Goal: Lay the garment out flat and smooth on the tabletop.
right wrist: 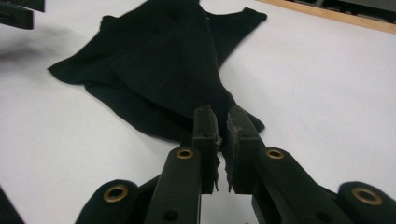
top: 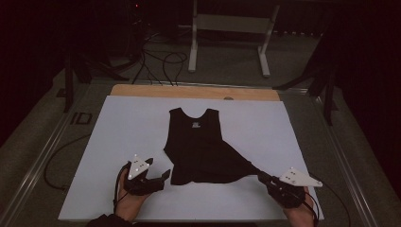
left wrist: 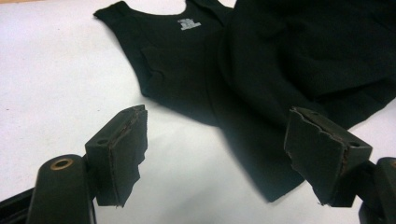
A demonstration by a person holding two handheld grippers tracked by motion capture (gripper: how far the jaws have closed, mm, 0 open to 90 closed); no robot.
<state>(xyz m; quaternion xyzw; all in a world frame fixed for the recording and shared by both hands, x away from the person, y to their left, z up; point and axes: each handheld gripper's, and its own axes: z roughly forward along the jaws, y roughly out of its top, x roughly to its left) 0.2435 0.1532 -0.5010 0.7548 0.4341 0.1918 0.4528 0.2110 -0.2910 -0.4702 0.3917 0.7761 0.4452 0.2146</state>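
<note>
A black tank top (top: 198, 142) lies on the white sheet (top: 118, 127), neck toward the far side, with a small white label (left wrist: 188, 23) inside the neckline. Its lower right corner is drawn out toward the near right. My right gripper (top: 263, 177) is shut on that corner of the tank top (right wrist: 163, 65), the jaws close together around the cloth at my right gripper (right wrist: 219, 123). My left gripper (top: 160, 176) rests open on the sheet just left of the hem's lower left corner. In the left gripper view, my left gripper (left wrist: 212, 149) has its pads wide apart with the hem's corner between them, untouched.
A wooden table edge (top: 194, 91) shows beyond the sheet. Cables (top: 161, 61) and a white frame stand (top: 194, 38) lie on the floor behind. Metal rails (top: 42, 156) run along both sides. White sheet stretches bare left and right of the top.
</note>
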